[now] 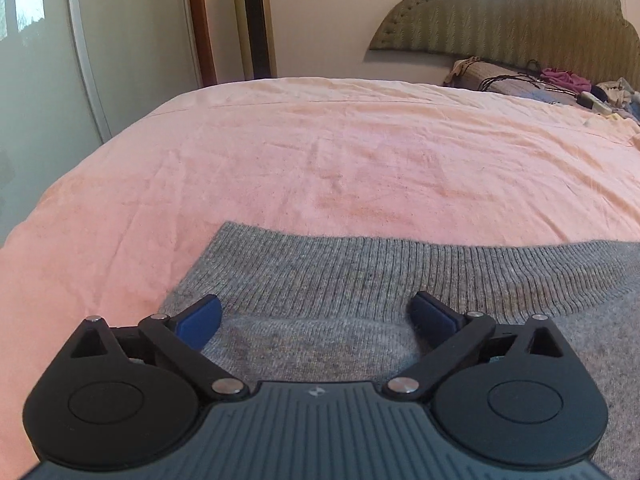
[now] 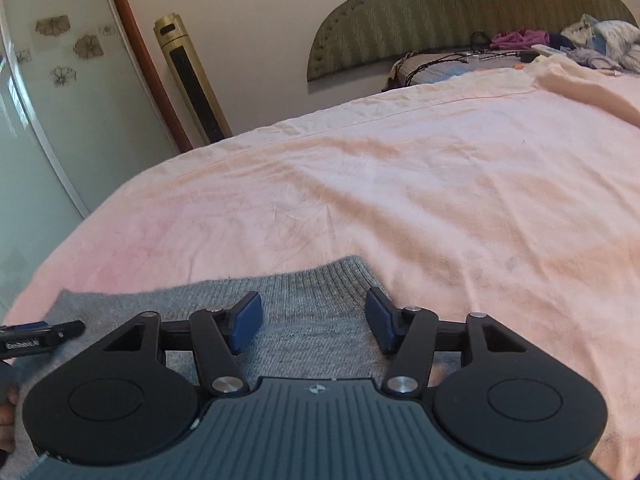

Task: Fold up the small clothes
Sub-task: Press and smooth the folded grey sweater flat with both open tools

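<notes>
A grey knitted garment (image 1: 360, 276) lies flat on the pink bedsheet (image 1: 320, 152), its ribbed band along the far edge. My left gripper (image 1: 314, 312) hovers over the garment near its left corner, jaws spread wide, nothing between the blue pads (image 1: 200, 320). In the right wrist view the same grey garment (image 2: 312, 308) ends at a ribbed corner. My right gripper (image 2: 314, 316) stands open above that corner with the knit showing between its blue pads (image 2: 248, 320), which do not press on it. The tip of the left gripper (image 2: 40, 336) shows at the left edge.
The pink bedsheet (image 2: 400, 184) stretches far ahead. A padded headboard (image 1: 520, 16), a pillow with cables (image 1: 512, 80) and a heap of clothes (image 2: 600, 44) lie at the far right. A gold tower fan (image 1: 254, 20) and a glass door (image 1: 40, 60) stand left of the bed.
</notes>
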`<state>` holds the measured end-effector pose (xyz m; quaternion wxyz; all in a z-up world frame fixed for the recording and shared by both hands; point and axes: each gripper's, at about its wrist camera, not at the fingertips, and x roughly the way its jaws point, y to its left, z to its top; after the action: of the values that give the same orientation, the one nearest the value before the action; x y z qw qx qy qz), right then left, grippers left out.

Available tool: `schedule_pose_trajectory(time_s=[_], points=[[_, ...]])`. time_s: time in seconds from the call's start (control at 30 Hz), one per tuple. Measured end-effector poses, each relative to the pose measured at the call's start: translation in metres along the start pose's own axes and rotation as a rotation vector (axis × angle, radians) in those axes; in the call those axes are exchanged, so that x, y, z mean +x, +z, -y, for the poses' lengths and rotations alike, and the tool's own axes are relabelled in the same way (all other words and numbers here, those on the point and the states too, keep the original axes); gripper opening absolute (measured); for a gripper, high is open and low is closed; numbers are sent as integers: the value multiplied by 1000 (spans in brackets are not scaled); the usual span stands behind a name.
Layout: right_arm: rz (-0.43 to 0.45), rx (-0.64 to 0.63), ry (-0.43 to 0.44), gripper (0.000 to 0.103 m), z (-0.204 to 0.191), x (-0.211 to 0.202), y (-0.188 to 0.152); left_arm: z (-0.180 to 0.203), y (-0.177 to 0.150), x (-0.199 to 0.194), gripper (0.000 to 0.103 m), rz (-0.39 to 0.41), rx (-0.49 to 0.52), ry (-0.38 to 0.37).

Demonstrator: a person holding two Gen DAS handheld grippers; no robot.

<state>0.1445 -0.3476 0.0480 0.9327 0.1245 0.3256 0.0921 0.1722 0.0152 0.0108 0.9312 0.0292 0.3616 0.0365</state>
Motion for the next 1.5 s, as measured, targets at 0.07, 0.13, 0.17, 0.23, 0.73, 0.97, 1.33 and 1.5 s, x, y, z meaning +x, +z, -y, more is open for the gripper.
schedule_pose_trajectory(time_s=[0.07, 0.13, 0.17, 0.23, 0.73, 0.97, 1.33, 1.5], points=[[-40, -103, -72, 62, -22, 0, 2, 1, 1, -10, 103, -6, 10, 33], [-29, -106, -125, 71, -41, -17, 6, -5, -2, -36, 101, 6, -26, 35], [3, -84, -92, 83, -48, -32, 6, -9, -6, -50, 102, 30, -43, -11], [63, -45, 24, 100, -60, -55, 3, -7, -14, -65, 102, 59, -15, -63], [-57, -194, -123, 98, -81, -38, -30, -26, -32, -37, 103, 2, -66, -116], [-94, -265, -97, 103, -104, -31, -48, -27, -33, -37, 103, 4, -62, -121], [-40, -264, -126, 102, -95, -56, -51, -25, -33, -38, 103, 10, -66, -105], [-70, -294, -91, 103, -108, -65, -67, -30, -36, -44, 103, 14, -92, -114]])
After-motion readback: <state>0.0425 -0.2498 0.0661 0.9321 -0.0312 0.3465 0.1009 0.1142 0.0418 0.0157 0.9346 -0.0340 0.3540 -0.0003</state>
